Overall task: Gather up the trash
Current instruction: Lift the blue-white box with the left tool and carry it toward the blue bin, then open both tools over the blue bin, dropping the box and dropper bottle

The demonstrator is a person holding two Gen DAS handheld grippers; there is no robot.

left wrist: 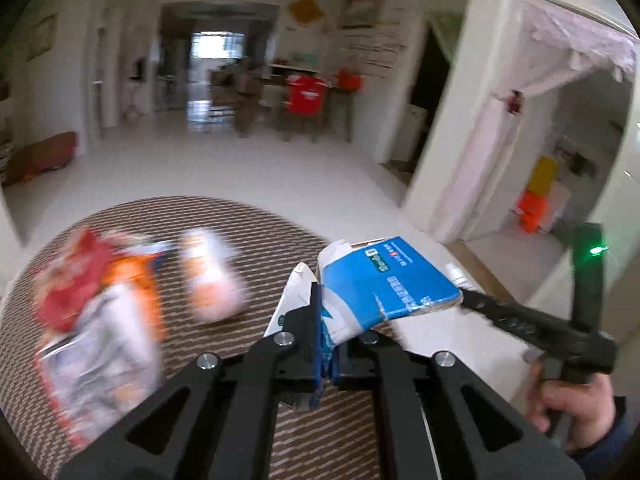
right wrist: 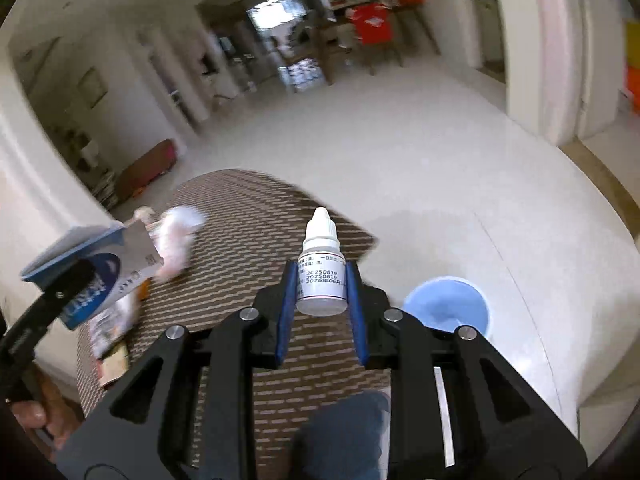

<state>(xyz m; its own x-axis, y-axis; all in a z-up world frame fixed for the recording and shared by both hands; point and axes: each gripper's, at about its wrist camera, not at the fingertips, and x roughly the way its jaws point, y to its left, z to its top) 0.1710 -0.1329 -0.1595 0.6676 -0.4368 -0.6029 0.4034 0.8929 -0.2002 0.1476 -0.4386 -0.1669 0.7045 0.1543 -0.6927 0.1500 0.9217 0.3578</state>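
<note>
My left gripper (left wrist: 326,332) is shut on a crumpled blue and white carton (left wrist: 384,280) and holds it above the round striped table (left wrist: 256,232). The carton also shows at the left of the right wrist view (right wrist: 100,276). My right gripper (right wrist: 322,284) is shut on a small white dropper bottle (right wrist: 322,276), held upright above the table's edge (right wrist: 256,216). A blue bin (right wrist: 448,304) stands on the floor just right of the right gripper. Blurred snack wrappers (left wrist: 92,312) and a white and orange wrapper (left wrist: 212,276) lie on the table.
The right gripper's body (left wrist: 532,324) reaches in at the right of the left wrist view. White tiled floor (right wrist: 420,152) spreads beyond the table. A doorway with a pink curtain (left wrist: 560,80) is at the right; chairs and a far table (left wrist: 308,96) stand at the back.
</note>
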